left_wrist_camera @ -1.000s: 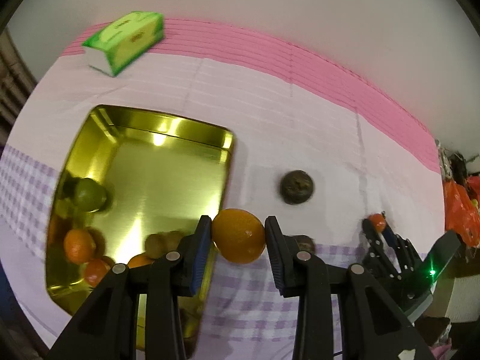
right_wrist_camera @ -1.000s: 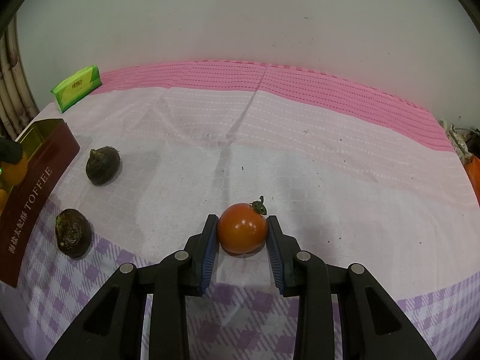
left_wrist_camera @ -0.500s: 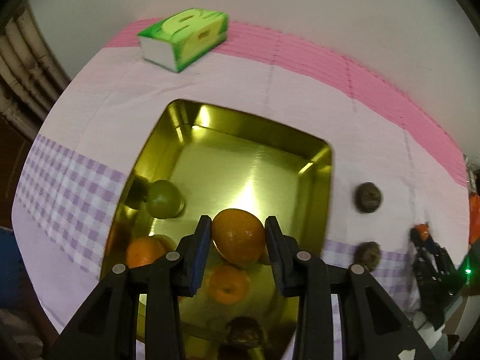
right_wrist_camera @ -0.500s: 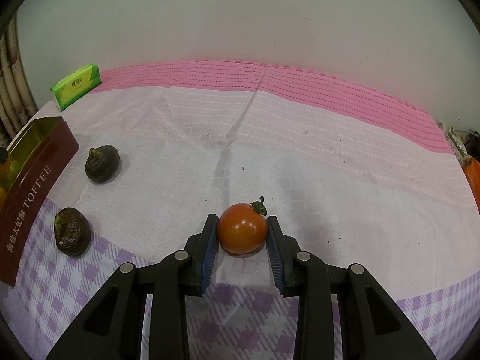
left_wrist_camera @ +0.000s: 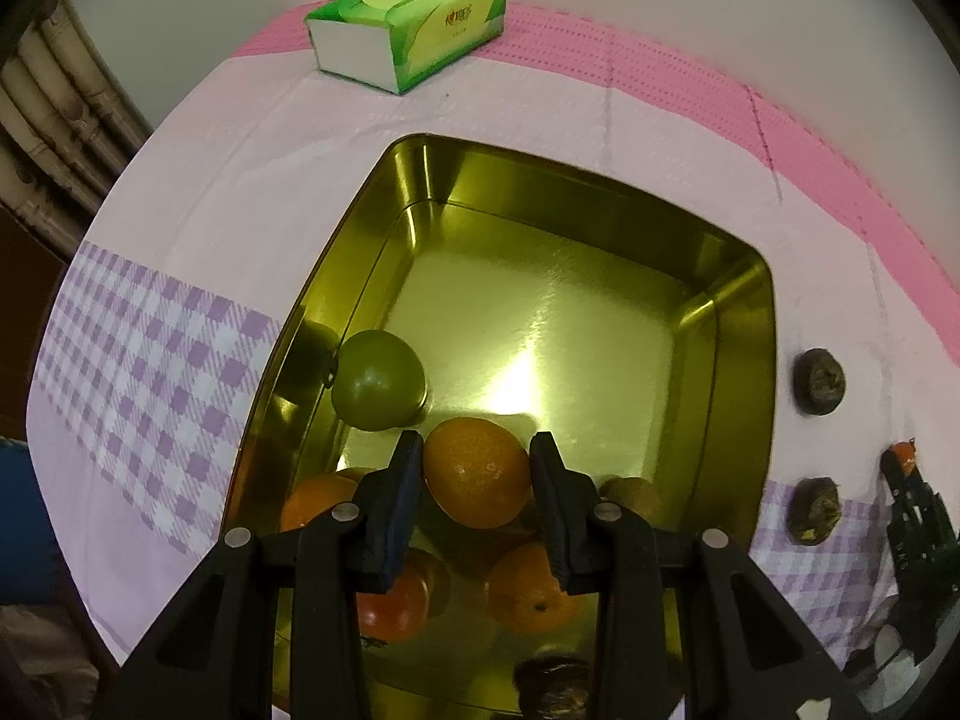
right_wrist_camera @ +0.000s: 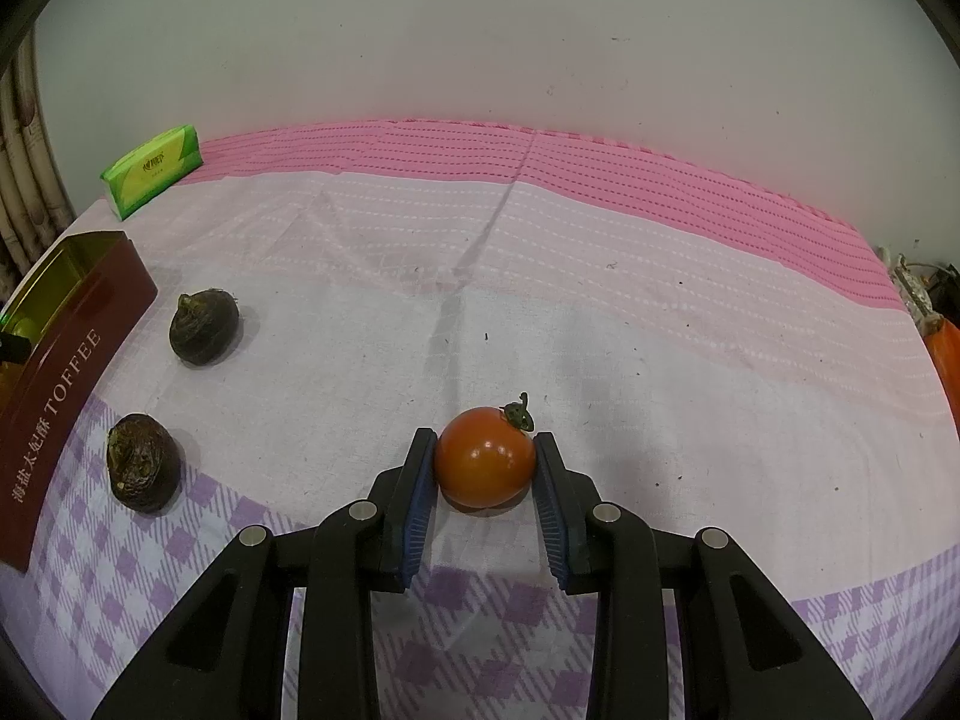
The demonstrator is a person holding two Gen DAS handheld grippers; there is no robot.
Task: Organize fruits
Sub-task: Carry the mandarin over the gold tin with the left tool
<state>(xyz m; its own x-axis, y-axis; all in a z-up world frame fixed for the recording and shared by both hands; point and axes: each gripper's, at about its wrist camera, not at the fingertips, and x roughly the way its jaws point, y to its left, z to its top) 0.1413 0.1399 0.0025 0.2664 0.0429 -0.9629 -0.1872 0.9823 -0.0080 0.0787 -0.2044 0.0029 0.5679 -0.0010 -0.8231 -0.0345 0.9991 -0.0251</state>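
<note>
My left gripper (left_wrist_camera: pixel 477 474) is shut on an orange (left_wrist_camera: pixel 477 471) and holds it over the gold tin (left_wrist_camera: pixel 744 324). In the tin lie a green fruit (left_wrist_camera: pixel 378 381), several oranges (left_wrist_camera: pixel 531 588) and a dark fruit (left_wrist_camera: pixel 552 687). My right gripper (right_wrist_camera: pixel 485 468) is shut on a red tomato (right_wrist_camera: pixel 485 465) that sits on the cloth. Two dark brown fruits (right_wrist_camera: pixel 203 327) (right_wrist_camera: pixel 143 461) lie on the cloth beside the tin's brown outer wall (right_wrist_camera: pixel 72 396); they also show in the left wrist view (left_wrist_camera: pixel 819 381) (left_wrist_camera: pixel 813 507).
A green tissue pack (left_wrist_camera: pixel 408 30) lies at the back of the table, also in the right wrist view (right_wrist_camera: pixel 150 171). A pink and purple-check cloth (right_wrist_camera: pixel 600 276) covers the table. A wall stands behind. Orange bags (right_wrist_camera: pixel 945 354) sit at the right edge.
My left gripper has carried the orange from the cloth beside the tin to over the tin and lower toward its fruits. The right gripper and tomato have not moved.
</note>
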